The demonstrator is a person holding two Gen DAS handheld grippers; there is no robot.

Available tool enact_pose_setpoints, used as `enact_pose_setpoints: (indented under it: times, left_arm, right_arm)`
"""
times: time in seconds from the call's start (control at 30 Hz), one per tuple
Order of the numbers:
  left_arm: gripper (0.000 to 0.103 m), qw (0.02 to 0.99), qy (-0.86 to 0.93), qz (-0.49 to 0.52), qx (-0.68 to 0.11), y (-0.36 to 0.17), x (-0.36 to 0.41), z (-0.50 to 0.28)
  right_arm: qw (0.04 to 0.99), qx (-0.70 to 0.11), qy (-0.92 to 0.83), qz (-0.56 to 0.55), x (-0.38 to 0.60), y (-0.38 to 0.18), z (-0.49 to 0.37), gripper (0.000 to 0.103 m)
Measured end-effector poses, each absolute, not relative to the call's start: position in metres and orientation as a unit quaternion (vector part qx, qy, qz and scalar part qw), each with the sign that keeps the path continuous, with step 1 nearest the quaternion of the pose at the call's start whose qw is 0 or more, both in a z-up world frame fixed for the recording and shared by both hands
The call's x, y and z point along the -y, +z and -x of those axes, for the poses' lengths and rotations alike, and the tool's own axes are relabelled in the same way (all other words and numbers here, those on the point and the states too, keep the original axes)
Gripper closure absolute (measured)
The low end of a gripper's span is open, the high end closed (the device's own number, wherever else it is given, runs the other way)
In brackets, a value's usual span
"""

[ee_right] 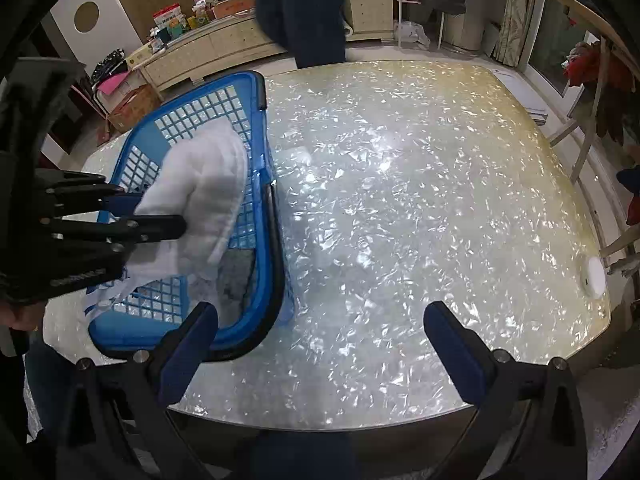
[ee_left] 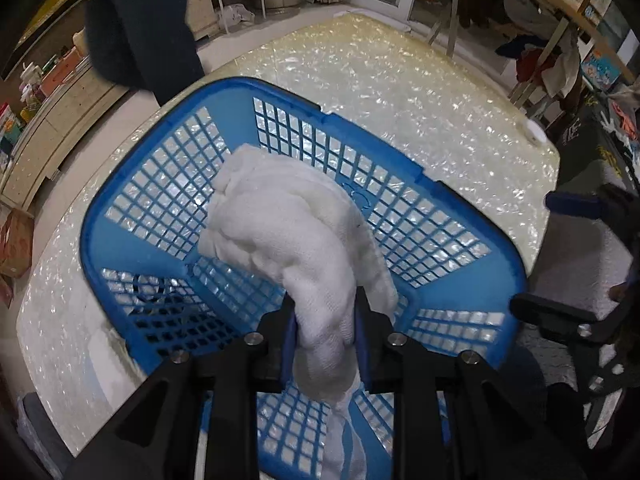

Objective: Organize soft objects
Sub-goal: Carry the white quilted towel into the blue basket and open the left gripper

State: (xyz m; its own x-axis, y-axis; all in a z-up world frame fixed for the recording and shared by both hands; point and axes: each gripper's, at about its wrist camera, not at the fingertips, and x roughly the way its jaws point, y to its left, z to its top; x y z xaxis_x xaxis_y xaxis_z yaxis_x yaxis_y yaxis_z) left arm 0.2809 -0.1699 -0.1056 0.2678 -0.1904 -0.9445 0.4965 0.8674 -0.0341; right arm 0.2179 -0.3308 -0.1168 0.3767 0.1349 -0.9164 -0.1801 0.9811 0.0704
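In the left wrist view, a bunched white woven cloth (ee_left: pixel 296 236) is being clamped between the blue-padded fingers of the left gripper (ee_left: pixel 326 338) and is being held over the open blue plastic lattice basket (ee_left: pixel 424 236), which is being supported by the shiny pearl-flake tabletop (ee_left: pixel 400 92). Part of the right gripper (ee_left: pixel 576 264) is being shown at the right edge.

In the right wrist view, the right gripper (ee_right: pixel 320 332) is being held with its fingers spread wide apart and nothing between them, above the tabletop (ee_right: pixel 400 200), just beside the basket (ee_right: pixel 276 260). The cloth (ee_right: pixel 204 184) is being gripped by the left gripper (ee_right: pixel 152 216) over the basket's interior.
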Motion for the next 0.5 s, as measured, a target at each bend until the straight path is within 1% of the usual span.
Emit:
enact_pose_setpoints:
  times: [0.23, 0.5]
  left_arm:
    - [0.080, 0.769, -0.215, -0.160, -0.581, -0.133, 0.182, -0.302]
    - [0.080, 0.753, -0.212, -0.189, -0.593, -0.150, 0.193, -0.316]
  right_arm:
    - [0.823, -0.559, 0.098, 0.028, 0.324, -0.122, -0.221, 0.000]
    - [0.823, -0.561, 0.088, 0.029, 0.322, -0.129, -0.229, 0.000]
